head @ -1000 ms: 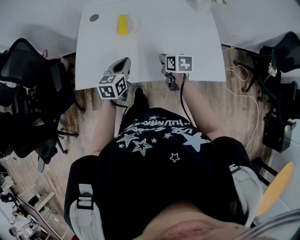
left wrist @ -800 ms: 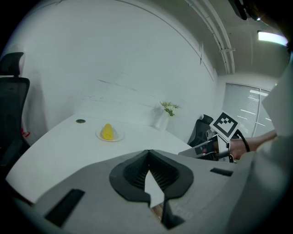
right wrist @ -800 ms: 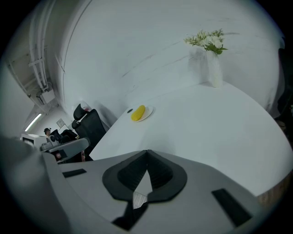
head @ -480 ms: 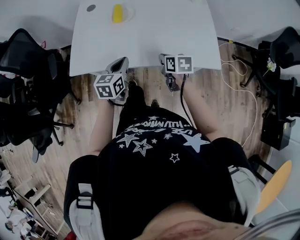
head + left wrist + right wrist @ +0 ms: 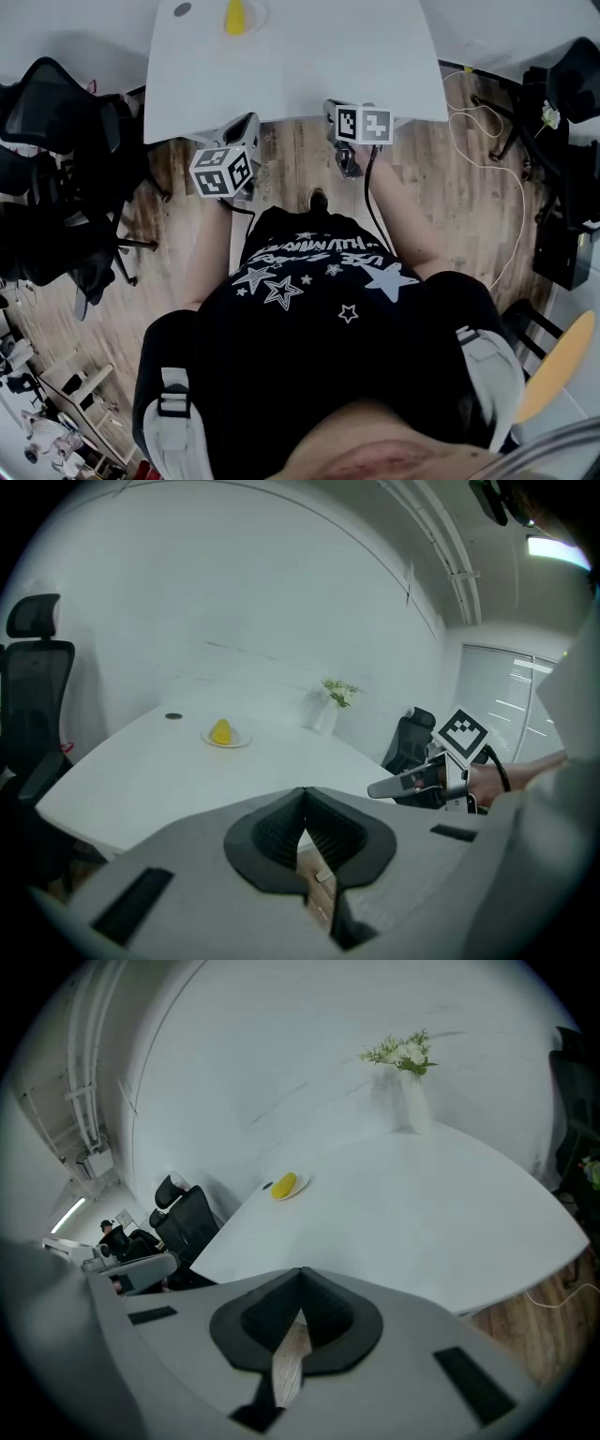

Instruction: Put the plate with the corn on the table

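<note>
Both of my tools hang empty at the near edge of the table [image 5: 309, 66], over the wooden floor [image 5: 300, 164] and not over the white top. The left gripper [image 5: 303, 796] has its jaws pressed together with nothing between the pads, only floorboards showing through the slit below them. The right gripper [image 5: 300, 1275] is the same: jaws together and holding nothing. I carry them low and level, side by side but apart, with their tips toward the table, which I take for a resting pose and not a reach.

The plate [image 5: 241, 17] sits flat on the table at its far left, well apart from both tools, with the yellow corn [image 5: 221, 731] lying on it. A small dark disc [image 5: 173, 715] lies near it on that side. A vase [image 5: 412, 1101] of flowers stands at the far edge by the wall, well clear of the plate. Black chairs [image 5: 56, 112] crowd the floor to my left.

With the plate on the table and my jaws closed on nothing, I judge the placing done. Nothing near the plate looks likely to knock it, and it sits well in from the table's edges, so it should rest safely.
</note>
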